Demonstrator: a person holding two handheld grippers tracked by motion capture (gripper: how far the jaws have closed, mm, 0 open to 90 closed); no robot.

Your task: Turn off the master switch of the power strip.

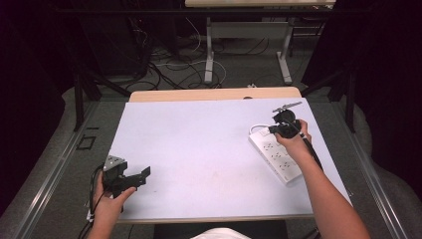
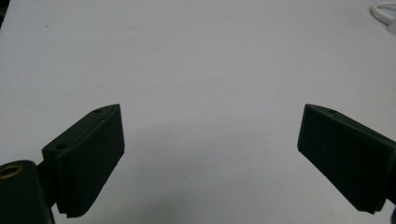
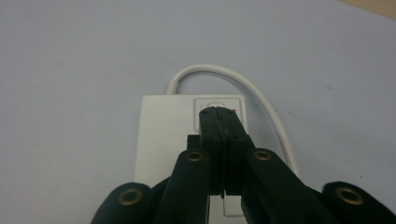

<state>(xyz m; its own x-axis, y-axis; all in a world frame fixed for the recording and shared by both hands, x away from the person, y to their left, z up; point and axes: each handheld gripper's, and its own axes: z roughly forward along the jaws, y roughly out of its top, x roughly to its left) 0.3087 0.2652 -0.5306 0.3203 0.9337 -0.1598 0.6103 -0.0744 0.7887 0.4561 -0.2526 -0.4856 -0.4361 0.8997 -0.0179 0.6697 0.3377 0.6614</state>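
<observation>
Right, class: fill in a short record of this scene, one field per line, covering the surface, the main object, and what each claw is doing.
Surface: table with a pale sheet on top
Object: white power strip at the right side, its cord looping off the far end
Left claw: jaws wide apart, nothing between them, over bare sheet near the front left
Right claw: jaws closed together, tips at the strip's switch at the cord end
Contact: whether the tips press the switch cannot be told
</observation>
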